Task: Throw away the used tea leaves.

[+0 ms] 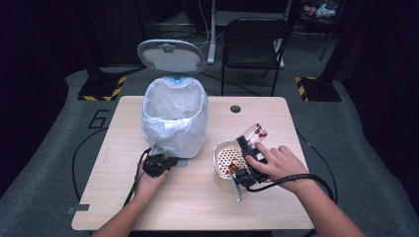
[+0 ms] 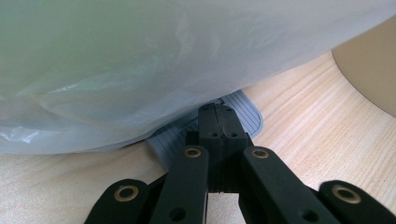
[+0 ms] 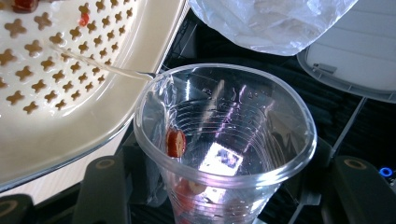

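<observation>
The right gripper (image 1: 250, 144) grips a clear plastic cup (image 3: 224, 154) near the desk's right edge, tipped so its mouth leans over the rim of the perforated strainer bowl (image 1: 228, 159), with a thin stream of liquid running from its lip and red fruit bits clinging inside. The cup's long axis slants up and away from the bowl. The left gripper (image 2: 218, 122), jaws clenched together, presses the pedal (image 2: 243, 116) of the lined trash bin (image 1: 174, 118), whose lid (image 1: 171, 56) stands open at the desk's middle.

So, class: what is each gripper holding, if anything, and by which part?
The right gripper holds a clear cup by its side wall, tipped over the strainer. The left gripper holds nothing; its shut jaws press the bin's pedal.
</observation>
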Demonstrator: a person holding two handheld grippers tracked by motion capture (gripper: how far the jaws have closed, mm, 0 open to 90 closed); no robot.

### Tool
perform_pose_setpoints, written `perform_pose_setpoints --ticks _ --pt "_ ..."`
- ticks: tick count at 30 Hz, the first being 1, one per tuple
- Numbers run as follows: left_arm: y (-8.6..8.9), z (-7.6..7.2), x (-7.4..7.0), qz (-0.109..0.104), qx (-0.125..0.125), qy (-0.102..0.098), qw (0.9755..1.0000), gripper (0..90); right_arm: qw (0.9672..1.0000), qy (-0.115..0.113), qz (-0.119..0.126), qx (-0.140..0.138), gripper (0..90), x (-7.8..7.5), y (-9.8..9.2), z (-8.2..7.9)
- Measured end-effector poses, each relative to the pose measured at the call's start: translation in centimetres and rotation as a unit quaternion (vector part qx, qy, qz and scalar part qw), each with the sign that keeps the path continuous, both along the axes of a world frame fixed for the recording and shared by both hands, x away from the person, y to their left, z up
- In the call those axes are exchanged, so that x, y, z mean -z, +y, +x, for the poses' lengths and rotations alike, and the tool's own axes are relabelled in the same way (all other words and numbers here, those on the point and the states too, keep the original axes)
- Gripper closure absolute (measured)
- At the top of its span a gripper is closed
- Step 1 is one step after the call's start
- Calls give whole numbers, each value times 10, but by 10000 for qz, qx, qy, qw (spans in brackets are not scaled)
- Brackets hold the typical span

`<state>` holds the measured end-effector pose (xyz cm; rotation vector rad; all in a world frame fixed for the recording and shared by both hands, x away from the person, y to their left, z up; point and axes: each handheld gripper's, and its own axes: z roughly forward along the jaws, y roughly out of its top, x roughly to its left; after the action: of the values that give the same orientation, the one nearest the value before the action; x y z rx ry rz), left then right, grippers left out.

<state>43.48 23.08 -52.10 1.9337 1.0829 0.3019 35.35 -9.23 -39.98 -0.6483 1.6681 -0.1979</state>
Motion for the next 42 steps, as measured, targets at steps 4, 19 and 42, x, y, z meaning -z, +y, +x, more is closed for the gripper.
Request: perform_pose_setpoints --ticks 4,19,42 --pt "1 1 0 73 85 -57 9999 900 9999 -56 -157 -39 390 0 1 0" --pt "1 1 0 70 68 -74 9999 900 9997 -51 -233 -90 390 1 1 -1" --pt "1 1 0 73 82 -56 9999 900 9987 -116 -441 -248 390 4 4 -3"
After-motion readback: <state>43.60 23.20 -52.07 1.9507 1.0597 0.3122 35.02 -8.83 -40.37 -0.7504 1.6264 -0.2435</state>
